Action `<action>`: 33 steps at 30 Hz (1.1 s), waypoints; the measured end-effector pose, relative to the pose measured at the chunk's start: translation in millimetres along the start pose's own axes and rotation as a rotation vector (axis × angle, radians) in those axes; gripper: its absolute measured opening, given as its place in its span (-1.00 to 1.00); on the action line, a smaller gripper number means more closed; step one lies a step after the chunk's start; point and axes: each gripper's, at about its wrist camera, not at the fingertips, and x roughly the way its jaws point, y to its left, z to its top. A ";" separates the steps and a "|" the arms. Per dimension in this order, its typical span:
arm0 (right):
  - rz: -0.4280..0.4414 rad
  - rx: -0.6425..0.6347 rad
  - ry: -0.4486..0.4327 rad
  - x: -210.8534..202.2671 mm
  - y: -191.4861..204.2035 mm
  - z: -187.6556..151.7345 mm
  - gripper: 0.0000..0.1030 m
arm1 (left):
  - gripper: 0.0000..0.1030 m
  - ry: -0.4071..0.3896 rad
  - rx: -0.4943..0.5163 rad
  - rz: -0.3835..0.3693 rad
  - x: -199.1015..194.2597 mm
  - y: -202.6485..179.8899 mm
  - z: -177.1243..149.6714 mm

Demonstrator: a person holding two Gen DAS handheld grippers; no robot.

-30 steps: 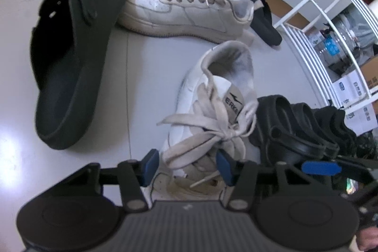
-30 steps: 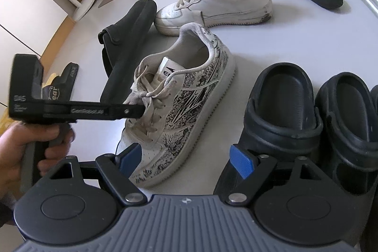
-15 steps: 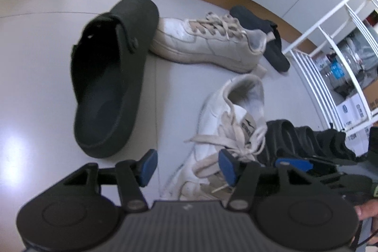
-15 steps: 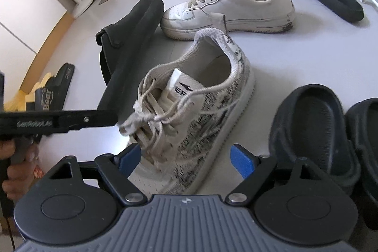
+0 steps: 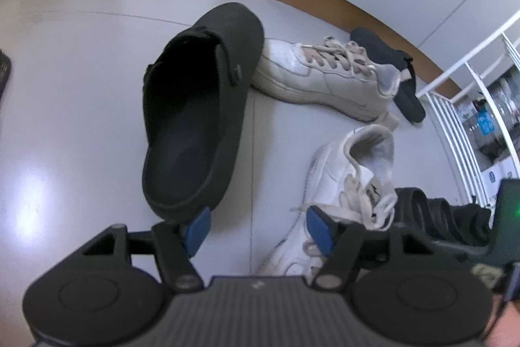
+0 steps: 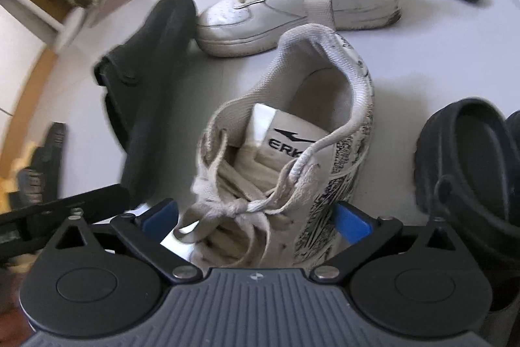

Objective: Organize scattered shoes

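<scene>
Left wrist view first: the left tool (image 5: 256,230) was hanging over bare grey floor (image 5: 81,93), its blue pads apart and opening wider, nothing between them. Just past the left pad lay a black clog (image 5: 195,122), matte and felt-like, rolled onto its side so you looked straight into the dark footbed, strap across the opening. By the right pad sat the printed sneaker (image 5: 344,184), heel collar up, tongue and floppy beige laces showing; from this side it looked plain white. Behind the clog's toe was a white sneaker (image 5: 325,80), scuffed leather-look with a chunky sole, touching or nearly touching the clog. A second black clog (image 5: 399,77) lay beyond its heel near the wood-trimmed wall. Rubbery black slip-ons (image 5: 438,217) were lined up at the right, next to a white wire rack (image 5: 455,119).

Right wrist view: the right tool (image 6: 256,220) was spread wide and opening further, straddling the printed sneaker (image 6: 286,165) at the laces. The pads stood on either side of the shoe and didn't look pressed in. That side of the sneaker had a scribbly black-on-white print, padded cream collar, branded tongue, frayed laces in a loose knot. It stood upright on the floor between the tipped clog (image 6: 152,80) and a rounded black rubber slip-on (image 6: 468,158).
</scene>
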 end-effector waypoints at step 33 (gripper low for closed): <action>-0.098 -0.139 -0.025 3.0 -6.8 -11.9 0.81 | 0.32 0.010 -0.059 0.023 2.3 10.9 -3.1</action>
